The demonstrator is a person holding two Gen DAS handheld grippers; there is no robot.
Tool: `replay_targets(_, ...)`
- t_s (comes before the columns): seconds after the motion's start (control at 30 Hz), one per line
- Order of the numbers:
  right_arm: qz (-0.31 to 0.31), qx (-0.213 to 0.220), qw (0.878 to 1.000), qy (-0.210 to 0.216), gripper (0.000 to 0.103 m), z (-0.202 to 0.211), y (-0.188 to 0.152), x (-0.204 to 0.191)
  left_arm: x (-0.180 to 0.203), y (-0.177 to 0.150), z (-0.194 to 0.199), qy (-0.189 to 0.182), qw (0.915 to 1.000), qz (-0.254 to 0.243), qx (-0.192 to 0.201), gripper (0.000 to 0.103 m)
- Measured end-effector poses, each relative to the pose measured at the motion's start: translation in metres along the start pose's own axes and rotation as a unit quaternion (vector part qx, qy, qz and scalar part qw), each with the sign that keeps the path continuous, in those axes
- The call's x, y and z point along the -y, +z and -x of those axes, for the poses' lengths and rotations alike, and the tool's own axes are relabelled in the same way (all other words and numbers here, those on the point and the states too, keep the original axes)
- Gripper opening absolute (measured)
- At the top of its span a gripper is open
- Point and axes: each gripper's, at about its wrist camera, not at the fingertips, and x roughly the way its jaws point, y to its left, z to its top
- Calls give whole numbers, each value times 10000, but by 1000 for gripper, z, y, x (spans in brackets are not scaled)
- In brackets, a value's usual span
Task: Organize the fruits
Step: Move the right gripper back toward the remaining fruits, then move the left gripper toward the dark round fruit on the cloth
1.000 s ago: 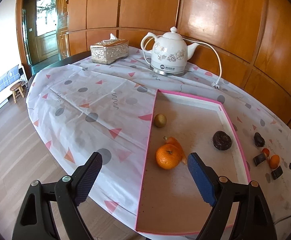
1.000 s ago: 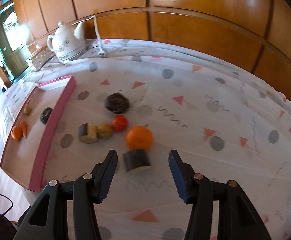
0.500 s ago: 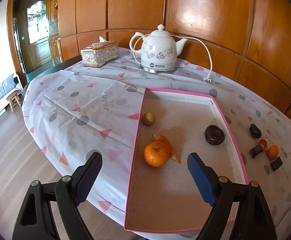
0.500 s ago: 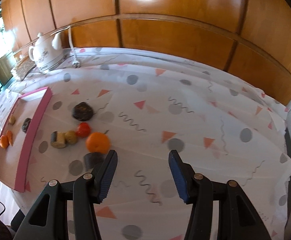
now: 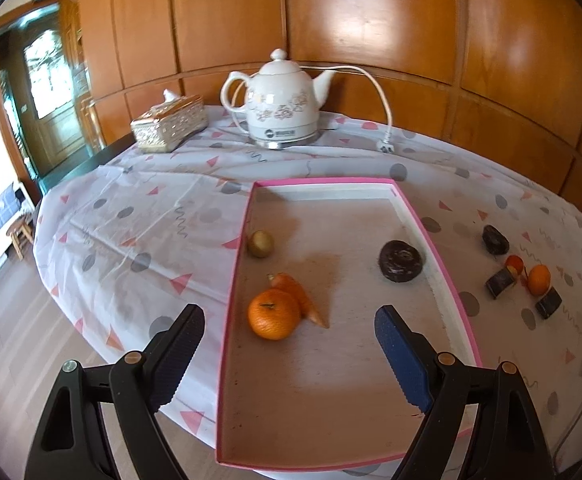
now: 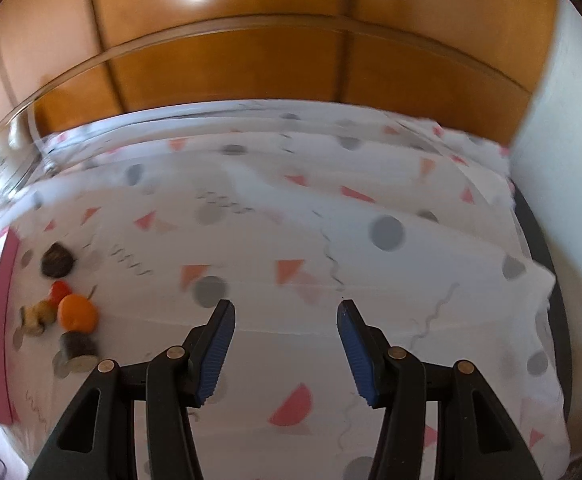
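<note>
Inside the pink-rimmed tray (image 5: 443, 264) on the tabletop (image 5: 139, 232) lie an orange (image 5: 273, 313) touching a carrot (image 5: 299, 295), a small kiwi (image 5: 260, 243) farther back at the left wall, and a dark round fruit (image 5: 401, 261) near the right wall. The left gripper (image 5: 289, 346) hovers above the tray's near end, jaws released and empty. Right of the tray, more fruits (image 5: 539, 279) sit clustered on the cloth. The right gripper (image 6: 287, 336), jaws likewise released, hangs over bare cloth, well apart from that cluster (image 6: 77, 312); its view is blurred.

Tray (image 5: 443, 258) middle lies bare between orange (image 5: 274, 314) and dark fruit (image 5: 401, 261).
</note>
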Motion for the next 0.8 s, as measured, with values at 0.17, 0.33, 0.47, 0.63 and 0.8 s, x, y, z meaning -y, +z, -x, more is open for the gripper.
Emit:
replay_targets(0.17, -454, -165, 9987, -155, 54, -5, 2, 25, 19, 6, 1, -37, 9994, -344, 56, 87)
replay_targets(0.33, -772, -271, 9964, -212, 54, -9, 3, 40, 47, 15, 4, -197, 9972, -708, 164, 87)
replay_targets(0.47, -860, -264, 9958, -170, 54, -9, 2, 43, 71, 19, 6, -369, 9942, -975, 244, 87)
replay_targets(0.63, -917, -212, 9955, -84, 54, -5, 3, 44, 97, 21, 9, -517, 9901, -1273, 299, 87)
replay_targets(0.8, -939, -177, 9954, -21, 54, -2, 4, 45, 117, 18, 10, -604, 9863, -1507, 308, 87)
